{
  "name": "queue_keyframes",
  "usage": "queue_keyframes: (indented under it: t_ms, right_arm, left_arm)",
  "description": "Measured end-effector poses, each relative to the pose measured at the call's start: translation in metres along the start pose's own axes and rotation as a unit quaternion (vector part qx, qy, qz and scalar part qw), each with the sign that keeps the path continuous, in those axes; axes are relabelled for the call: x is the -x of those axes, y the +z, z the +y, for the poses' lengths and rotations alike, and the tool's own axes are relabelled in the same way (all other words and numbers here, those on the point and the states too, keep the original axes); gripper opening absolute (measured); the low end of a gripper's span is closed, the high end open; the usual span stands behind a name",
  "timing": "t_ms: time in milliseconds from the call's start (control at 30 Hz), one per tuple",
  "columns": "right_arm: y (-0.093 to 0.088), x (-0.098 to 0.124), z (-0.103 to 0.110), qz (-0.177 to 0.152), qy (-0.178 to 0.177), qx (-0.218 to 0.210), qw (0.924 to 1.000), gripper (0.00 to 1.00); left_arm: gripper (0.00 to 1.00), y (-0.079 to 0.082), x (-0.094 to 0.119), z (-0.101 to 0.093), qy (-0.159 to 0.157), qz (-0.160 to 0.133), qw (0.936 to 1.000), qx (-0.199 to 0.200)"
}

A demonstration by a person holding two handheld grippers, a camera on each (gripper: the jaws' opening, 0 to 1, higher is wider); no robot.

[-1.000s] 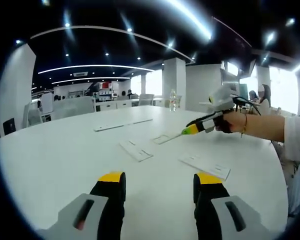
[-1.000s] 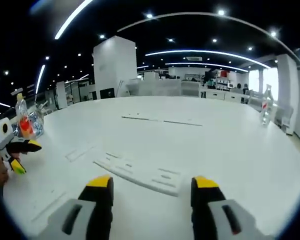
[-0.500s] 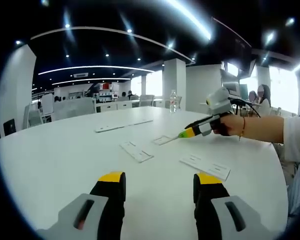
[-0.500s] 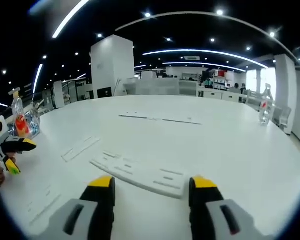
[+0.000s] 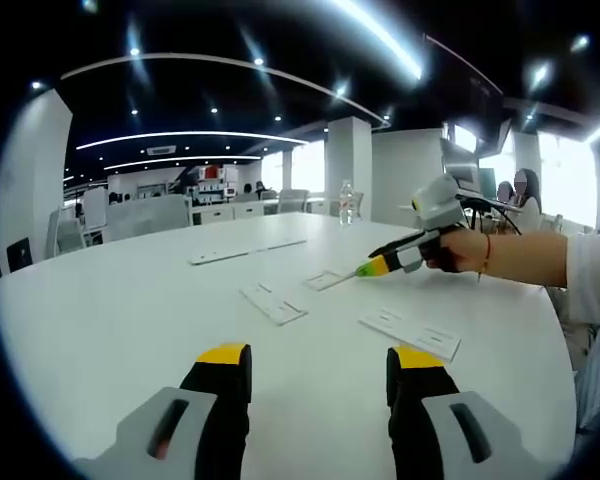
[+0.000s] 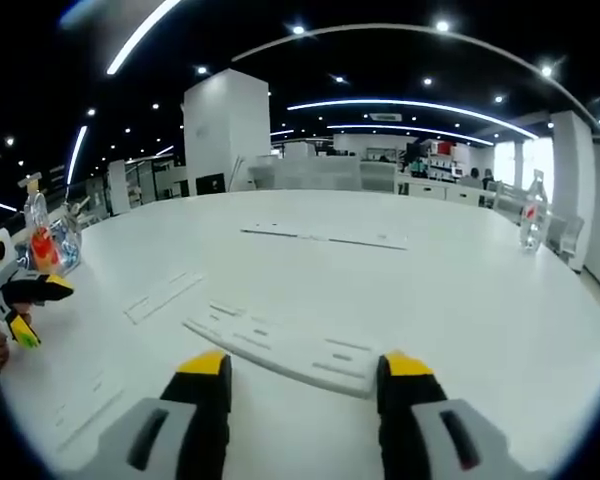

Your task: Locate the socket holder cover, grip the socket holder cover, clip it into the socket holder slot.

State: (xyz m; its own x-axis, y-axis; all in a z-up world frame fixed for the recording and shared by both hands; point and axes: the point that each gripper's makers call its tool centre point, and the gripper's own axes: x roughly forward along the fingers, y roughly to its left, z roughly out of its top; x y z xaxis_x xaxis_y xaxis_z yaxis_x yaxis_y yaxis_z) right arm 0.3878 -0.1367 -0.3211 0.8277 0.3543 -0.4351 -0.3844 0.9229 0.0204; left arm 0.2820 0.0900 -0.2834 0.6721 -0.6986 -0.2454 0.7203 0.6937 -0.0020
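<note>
Big white table (image 5: 100,300) carries sev. flat white plastic parts. Long socket holder (image 6: 280,345) lies flat just ahead of the right gripper (image 6: 298,372), whose jaws are spread, nothing btwn them. Narrow socket holder cover (image 6: 162,296) lies to its left, apart from it. Left gripper (image 5: 320,362) hangs over bare tabletop, jaws wide, empty; a second white strip (image 5: 272,302) lies ahead. Water bottle (image 6: 532,210) stands at the far right edge.

Flat strips (image 5: 273,302) lie spread on the table (image 5: 100,310) (a bottle (image 5: 346,202) stands behind).
</note>
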Motion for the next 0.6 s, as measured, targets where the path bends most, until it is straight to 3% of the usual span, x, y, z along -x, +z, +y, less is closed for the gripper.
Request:
queue_keyframes:
  t_ms: [600]
  right_arm:
    - [0.0008, -0.0035, 0.0084, -0.001, 0.008, 0.006, 1.0, 0.58]
  left_arm:
    - [0.54, -0.002, -0.0005, -0.0008, 0.0, 0.002, 1.0, 0.001]
